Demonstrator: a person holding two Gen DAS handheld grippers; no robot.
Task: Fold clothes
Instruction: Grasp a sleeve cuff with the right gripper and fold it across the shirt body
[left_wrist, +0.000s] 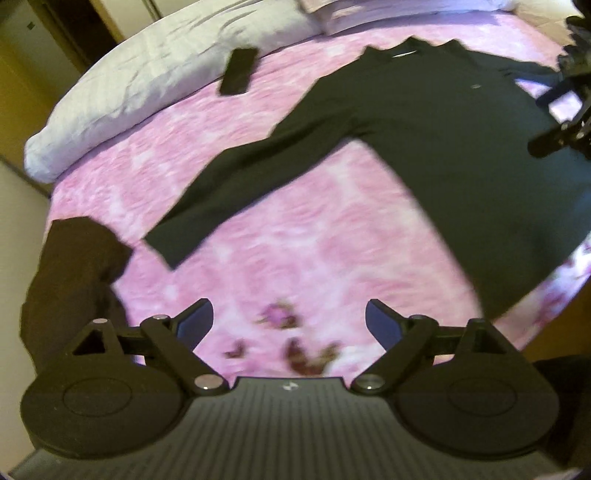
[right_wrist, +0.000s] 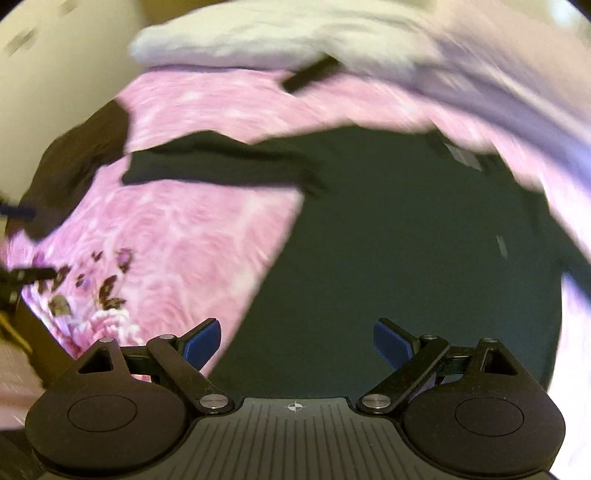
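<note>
A dark green long-sleeved shirt (left_wrist: 443, 140) lies spread flat on a pink floral bedspread (left_wrist: 295, 240), one sleeve (left_wrist: 229, 192) stretched out to the left. My left gripper (left_wrist: 290, 325) hovers open over bare bedspread, short of the sleeve cuff, nothing between its blue pads. The right gripper (left_wrist: 561, 122) shows at the right edge over the shirt body. In the right wrist view the shirt (right_wrist: 406, 240) fills the middle, its sleeve (right_wrist: 221, 162) reaching left. My right gripper (right_wrist: 297, 345) is open above the shirt's lower edge, holding nothing.
A brown garment (left_wrist: 74, 273) lies heaped at the bed's left edge, also visible as the brown garment (right_wrist: 74, 166). A black phone-like slab (left_wrist: 239, 71) rests near white pillows (left_wrist: 147, 81). A folded pale blanket (right_wrist: 498, 85) lies beyond the shirt. The left gripper (right_wrist: 18, 243) shows at far left.
</note>
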